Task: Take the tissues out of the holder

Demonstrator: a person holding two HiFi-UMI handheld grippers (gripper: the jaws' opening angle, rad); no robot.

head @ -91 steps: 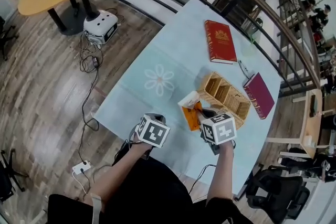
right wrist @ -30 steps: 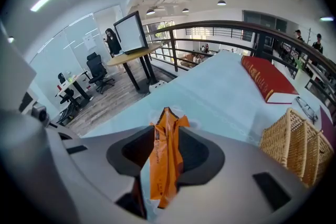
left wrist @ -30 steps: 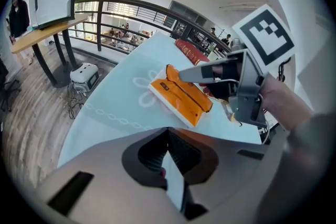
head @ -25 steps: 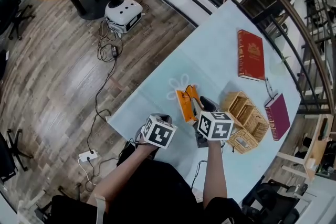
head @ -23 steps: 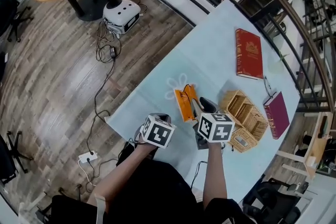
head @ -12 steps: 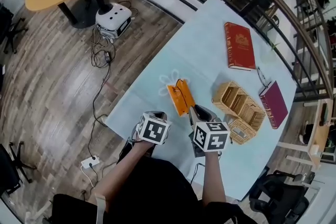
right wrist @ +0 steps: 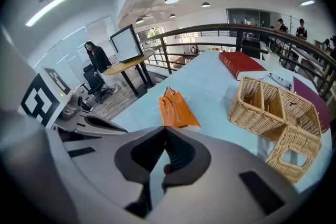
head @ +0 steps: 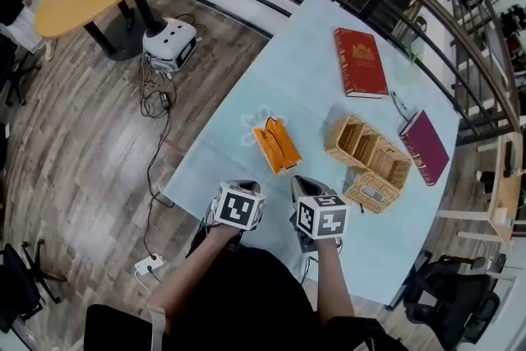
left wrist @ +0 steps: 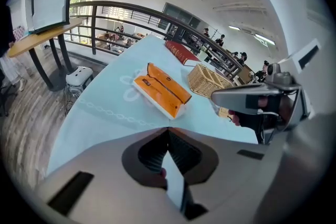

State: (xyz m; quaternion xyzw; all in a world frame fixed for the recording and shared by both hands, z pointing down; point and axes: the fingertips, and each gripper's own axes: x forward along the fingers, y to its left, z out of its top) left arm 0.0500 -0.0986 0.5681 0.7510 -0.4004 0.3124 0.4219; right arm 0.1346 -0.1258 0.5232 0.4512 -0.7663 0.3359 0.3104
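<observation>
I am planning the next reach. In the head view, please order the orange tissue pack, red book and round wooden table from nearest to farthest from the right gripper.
From the shut, empty right gripper:
1. orange tissue pack, just ahead, slightly left.
2. red book, farther ahead, slightly right.
3. round wooden table, far upper left.

Orange tissue pkt (head: 276, 146) lying flat, apart from wicker holder (head: 367, 163) (multi-compartment), on its left

orange tissue pack (head: 276, 145), tan woven holder (head: 367, 162), red book (head: 360, 62)
</observation>
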